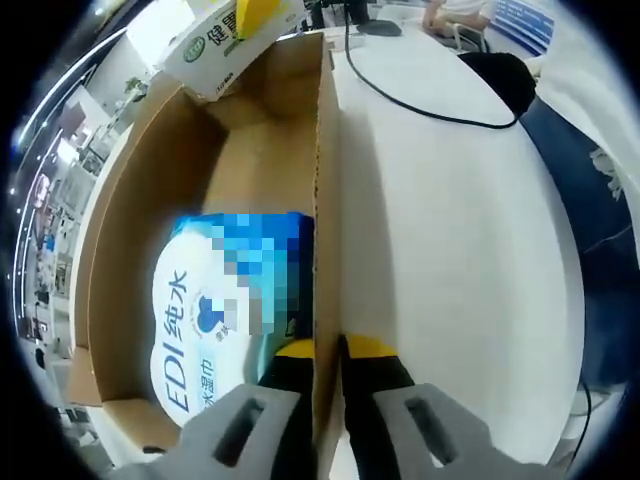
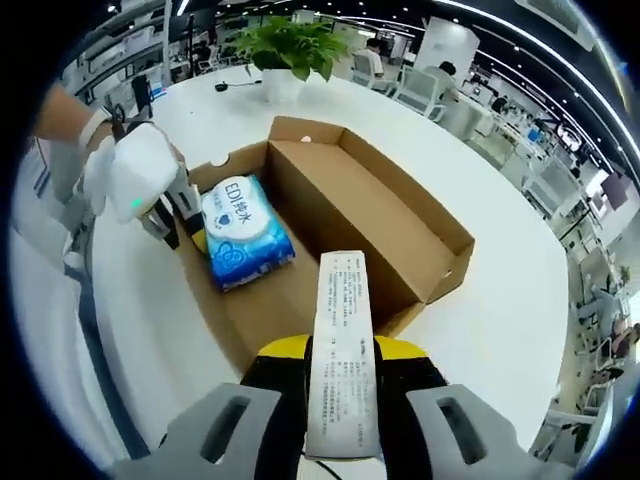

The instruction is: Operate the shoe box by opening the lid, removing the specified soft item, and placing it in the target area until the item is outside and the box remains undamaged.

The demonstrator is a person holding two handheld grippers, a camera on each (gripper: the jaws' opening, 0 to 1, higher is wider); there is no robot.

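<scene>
An open brown cardboard shoe box (image 2: 380, 225) sits on a round white table (image 2: 505, 300), its lid folded back beside the tray. Inside the tray, against the near wall, lies a soft blue-and-white pack of wet wipes (image 2: 243, 232) printed with "EDI" lettering; in the left gripper view the same pack (image 1: 225, 310) lies flat on the box floor just beside the side wall. The left gripper (image 1: 325, 350), with yellow-tipped black jaws, straddles that cardboard wall (image 1: 325, 200), one jaw inside the box next to the wipes and the other outside, the jaws narrow and pinching the wall. In the right gripper view this gripper (image 2: 170, 215) shows at the box's edge, held by a hand in a white cover. The right gripper (image 2: 340, 365) has its jaws clamped on a slim white carton printed with small text (image 2: 343, 350), held above the near end of the box. A black cable (image 1: 420, 100) trails across the tabletop, and a green potted plant (image 2: 290, 45) stands at the far edge.
</scene>
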